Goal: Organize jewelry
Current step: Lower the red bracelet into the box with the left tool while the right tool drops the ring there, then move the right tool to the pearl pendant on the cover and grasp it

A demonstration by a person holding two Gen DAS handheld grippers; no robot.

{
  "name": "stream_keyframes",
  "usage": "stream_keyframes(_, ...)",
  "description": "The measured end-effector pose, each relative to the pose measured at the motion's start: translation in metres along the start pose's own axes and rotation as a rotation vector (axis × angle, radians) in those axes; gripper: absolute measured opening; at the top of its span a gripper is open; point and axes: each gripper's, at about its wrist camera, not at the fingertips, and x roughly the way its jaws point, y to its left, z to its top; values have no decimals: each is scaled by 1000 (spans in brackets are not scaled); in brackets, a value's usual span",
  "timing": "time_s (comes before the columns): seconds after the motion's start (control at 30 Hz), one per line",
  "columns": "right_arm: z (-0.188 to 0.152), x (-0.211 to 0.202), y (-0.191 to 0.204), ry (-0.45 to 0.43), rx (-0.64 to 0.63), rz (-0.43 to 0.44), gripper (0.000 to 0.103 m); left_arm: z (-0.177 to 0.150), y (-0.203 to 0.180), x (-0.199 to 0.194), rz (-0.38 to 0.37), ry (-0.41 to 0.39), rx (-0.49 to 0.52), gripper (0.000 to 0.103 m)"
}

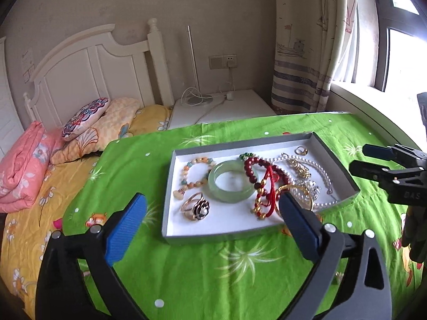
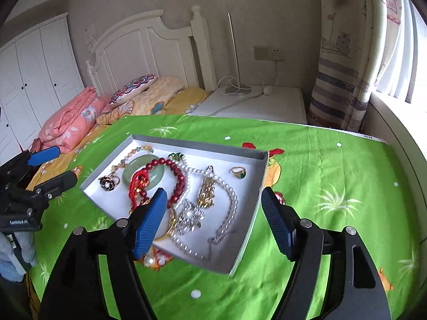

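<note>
Hovering with both jaws gaping, holding nothing, left gripper [image 1: 213, 218] and right gripper [image 2: 213, 216] are facing the tray [image 2: 250, 221] at 12 o'clock; jade bangle [image 1: 231, 184] looking rigid, slick, brittle—taking it across the rim.

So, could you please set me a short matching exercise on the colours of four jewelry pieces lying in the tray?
Things:
1. bangle
2. big-bead bracelet
3. long bead necklace
4. ring in the far right corner

Colours:
A. white pearl
B. gold with a green stone
C. pale green
D. dark red

Pairs: 1-C, 2-D, 3-A, 4-B
</note>
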Motion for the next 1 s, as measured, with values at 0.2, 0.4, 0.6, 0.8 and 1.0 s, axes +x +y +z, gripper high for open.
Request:
stream_keyframes(0.2,-49,-28,16,-6,6,44,75,-52,0,-10,28,71,-9,100)
stream_keyframes(0.4,-83,-35,35,30,-15,58,76,-93,-8,-14,-26,133,-11,100)
stream_keyframes(0.6,-99,-37,64,84,-118,86,76,-107,-8,-10,-45,163,-30,100)
stream_keyframes(0.8,-107,-31,87,135,-231,106,75,-108,-1,9,-118,258,-69,100)
stream_keyframes(1.0,-108,-22,92,179,-257,74,58,-109,0,11,-120,270,-72,100)
